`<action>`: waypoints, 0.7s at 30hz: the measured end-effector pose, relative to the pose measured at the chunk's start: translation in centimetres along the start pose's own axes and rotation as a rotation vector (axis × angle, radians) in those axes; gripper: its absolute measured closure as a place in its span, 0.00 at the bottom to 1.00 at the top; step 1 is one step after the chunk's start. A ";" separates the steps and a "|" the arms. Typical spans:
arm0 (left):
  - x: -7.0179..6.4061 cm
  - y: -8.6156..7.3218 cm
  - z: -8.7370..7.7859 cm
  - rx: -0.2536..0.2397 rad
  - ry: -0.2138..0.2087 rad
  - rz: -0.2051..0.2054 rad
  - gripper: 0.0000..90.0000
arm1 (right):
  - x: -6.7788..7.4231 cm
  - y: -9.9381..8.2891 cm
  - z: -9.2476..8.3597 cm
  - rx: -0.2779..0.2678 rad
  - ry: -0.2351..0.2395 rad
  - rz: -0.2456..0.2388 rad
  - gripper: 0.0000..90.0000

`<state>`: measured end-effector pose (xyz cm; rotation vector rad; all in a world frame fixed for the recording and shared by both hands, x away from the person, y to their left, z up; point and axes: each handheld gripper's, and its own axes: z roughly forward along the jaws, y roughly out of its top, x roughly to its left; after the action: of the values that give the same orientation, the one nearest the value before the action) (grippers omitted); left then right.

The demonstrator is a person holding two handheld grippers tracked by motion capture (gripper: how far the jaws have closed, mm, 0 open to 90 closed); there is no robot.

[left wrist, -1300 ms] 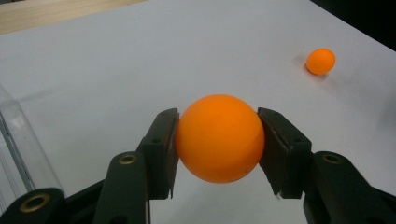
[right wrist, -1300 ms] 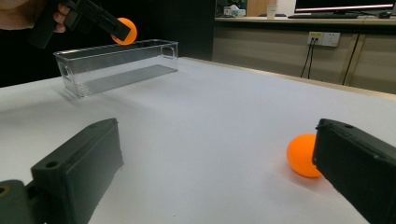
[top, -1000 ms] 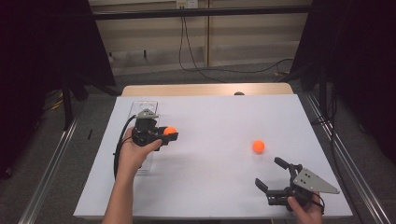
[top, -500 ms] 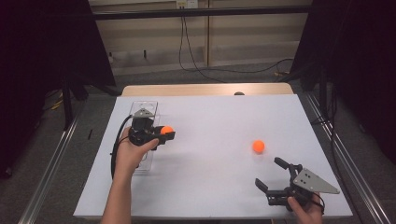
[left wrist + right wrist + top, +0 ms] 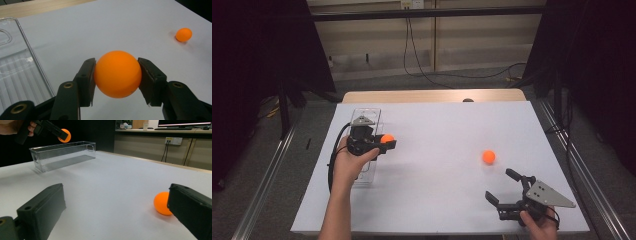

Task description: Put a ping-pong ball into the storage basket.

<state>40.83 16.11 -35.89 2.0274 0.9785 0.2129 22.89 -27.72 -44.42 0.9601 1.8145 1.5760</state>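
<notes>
While the left gripper (image 5: 384,144) clamps its fingers on an orange ball (image 5: 117,73) beside the clear bin's (image 5: 368,172) edge, the right gripper (image 5: 503,187), fingers apart, sits near the surface's (image 5: 437,125) front edge.

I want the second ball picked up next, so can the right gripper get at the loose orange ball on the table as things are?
Probably yes: the right gripper is open, and bare table lies between it and the loose ball.

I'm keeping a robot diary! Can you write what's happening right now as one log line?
left gripper: shut on orange ball, raised beside clear bin | right gripper: open, near second orange ball on white table
</notes>
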 end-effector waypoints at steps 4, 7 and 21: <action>0.1 0.0 -0.1 -0.005 0.000 -0.008 0.57 | 0.0 0.0 0.0 0.000 0.001 -0.001 0.01; 0.1 0.0 -0.1 -0.004 0.000 -0.006 0.56 | 0.0 0.0 0.0 0.000 0.001 0.000 0.01; 0.8 -0.1 -0.7 -0.013 0.019 -0.009 0.57 | 0.0 0.0 0.0 0.001 0.000 0.000 0.01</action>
<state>40.95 17.13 -35.70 2.0126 0.9953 0.2337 22.87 -27.71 -44.43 0.9601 1.8156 1.5756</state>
